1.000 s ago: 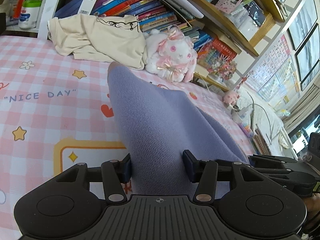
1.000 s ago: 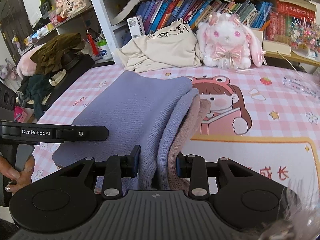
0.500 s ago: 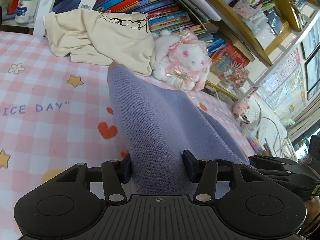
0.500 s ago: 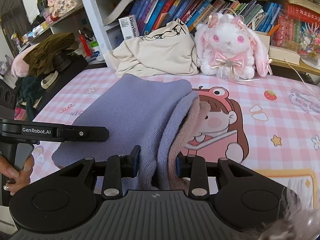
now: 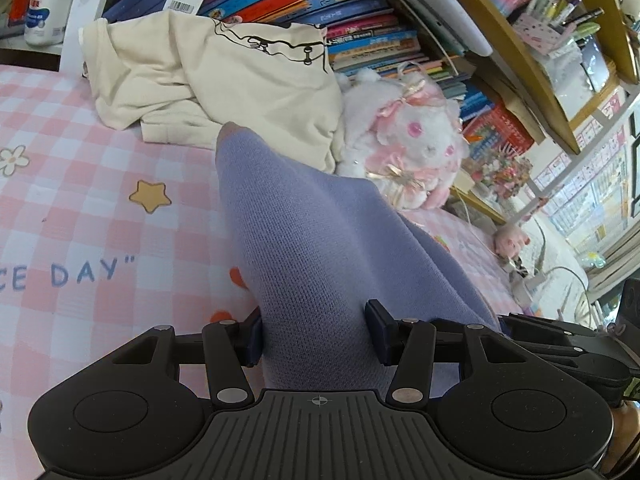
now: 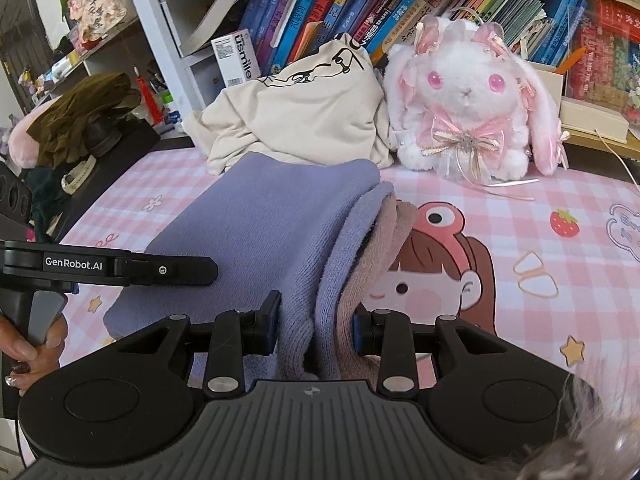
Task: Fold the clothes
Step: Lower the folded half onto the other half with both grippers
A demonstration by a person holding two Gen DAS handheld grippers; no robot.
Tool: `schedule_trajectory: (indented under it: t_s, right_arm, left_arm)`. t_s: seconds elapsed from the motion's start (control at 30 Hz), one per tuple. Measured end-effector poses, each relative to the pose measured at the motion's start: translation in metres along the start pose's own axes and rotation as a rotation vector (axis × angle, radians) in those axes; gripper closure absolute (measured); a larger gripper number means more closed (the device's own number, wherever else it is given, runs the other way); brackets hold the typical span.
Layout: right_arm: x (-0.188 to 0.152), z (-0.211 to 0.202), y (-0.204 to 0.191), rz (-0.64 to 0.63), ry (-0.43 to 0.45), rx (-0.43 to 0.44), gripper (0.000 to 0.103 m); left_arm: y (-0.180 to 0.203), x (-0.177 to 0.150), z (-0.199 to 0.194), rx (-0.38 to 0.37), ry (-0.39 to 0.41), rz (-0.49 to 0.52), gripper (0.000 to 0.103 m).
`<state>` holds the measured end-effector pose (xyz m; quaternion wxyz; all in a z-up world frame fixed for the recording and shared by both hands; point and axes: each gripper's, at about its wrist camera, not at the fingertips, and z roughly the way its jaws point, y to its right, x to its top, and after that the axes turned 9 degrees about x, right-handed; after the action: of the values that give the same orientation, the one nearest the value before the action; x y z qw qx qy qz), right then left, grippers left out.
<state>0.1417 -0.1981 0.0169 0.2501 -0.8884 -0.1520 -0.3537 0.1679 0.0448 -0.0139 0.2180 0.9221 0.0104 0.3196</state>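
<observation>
Both the left gripper (image 5: 314, 334) and the right gripper (image 6: 316, 326) are clamped on the folded lavender sweater (image 6: 260, 236) ahead, to carry it flat.

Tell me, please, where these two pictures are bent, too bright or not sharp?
Left wrist view: the bookshelf bows strongly from fisheye, and the window area at the right edge is overexposed. Right wrist view: the plush rabbit and purple garment are sharp, but a pale furry blur covers the bottom right corner.
</observation>
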Motion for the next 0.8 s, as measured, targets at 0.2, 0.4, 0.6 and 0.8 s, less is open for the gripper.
schedule_trajectory:
  t_s: [0.2, 0.4, 0.6, 0.8]
  right_arm:
    - [0.010, 0.020, 0.013, 0.023, -0.003, 0.011, 0.072]
    - [0.018, 0.036, 0.025, 0.062, 0.000, 0.018, 0.071]
    - [0.026, 0.049, 0.028, 0.066, 0.002, 0.032, 0.071]
    - [0.032, 0.060, 0.032, 0.067, -0.002, 0.035, 0.070]
  left_arm:
    - [-0.006, 0.013, 0.017, 0.023, -0.003, -0.011, 0.054]
    - [-0.015, 0.022, 0.031, 0.040, 0.000, -0.036, 0.053]
    - [-0.024, 0.029, 0.035, 0.052, 0.009, -0.063, 0.053]
    - [-0.034, 0.033, 0.042, 0.051, 0.003, -0.113, 0.052]
